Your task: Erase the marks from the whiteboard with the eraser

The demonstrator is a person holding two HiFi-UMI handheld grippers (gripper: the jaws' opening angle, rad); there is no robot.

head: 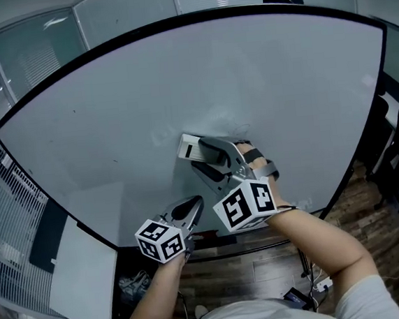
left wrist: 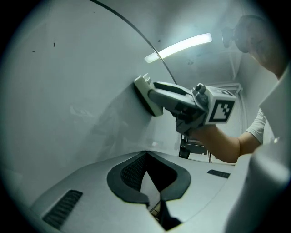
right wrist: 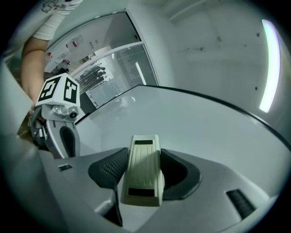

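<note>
Right tool (head: pixel 202 150) grasps the eraser (right wrist: pixel 143 168) flat on the whiteboard (head: pixel 248 80) (left tool (left wrist: pixel 146 159) clenched, empty); firm, overlapping strokes should clear the faint smudges (head: pixel 161 135).

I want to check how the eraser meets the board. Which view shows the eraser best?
The left gripper view: it shows the eraser from the side, its face against the whiteboard. The right gripper view shows only its back, between the right tongs. The head view shows it from above, partly hidden by them.
</note>
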